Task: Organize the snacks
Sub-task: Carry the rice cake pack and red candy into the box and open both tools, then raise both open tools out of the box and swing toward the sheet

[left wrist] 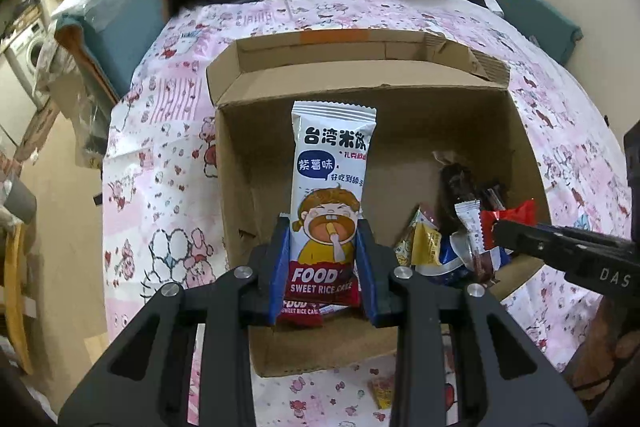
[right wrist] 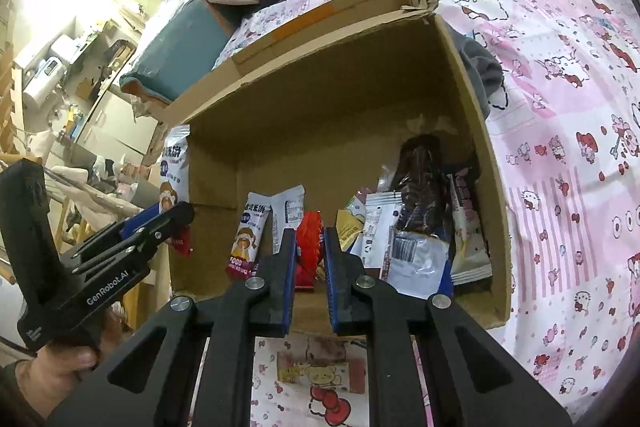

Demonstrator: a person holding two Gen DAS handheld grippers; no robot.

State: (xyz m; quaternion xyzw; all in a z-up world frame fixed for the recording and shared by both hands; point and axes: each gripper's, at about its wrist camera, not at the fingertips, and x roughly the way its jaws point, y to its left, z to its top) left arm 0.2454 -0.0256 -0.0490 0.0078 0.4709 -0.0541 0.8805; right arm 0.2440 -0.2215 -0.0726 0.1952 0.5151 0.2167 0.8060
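In the left wrist view, the left gripper is being kept clenched on a white-and-red sweet rice cake packet with a cartoon child, which is being held upright over the open brown cardboard box. A second, matching rice cake packet is partly hidden beneath it on the box floor. A heap of mixed snack wrappers is lying in the box's right corner, and the right gripper is reaching in there, touching a red crinkled snack wrapper. The box is resting on a pink cartoon-print bedsheet, where a small yellow-and-red packet is lying apart.

In the right wrist view, the right gripper is being closed around the red crinkled snack wrapper above the box floor. The left gripper is being held at the box's left wall, grasping its packet.
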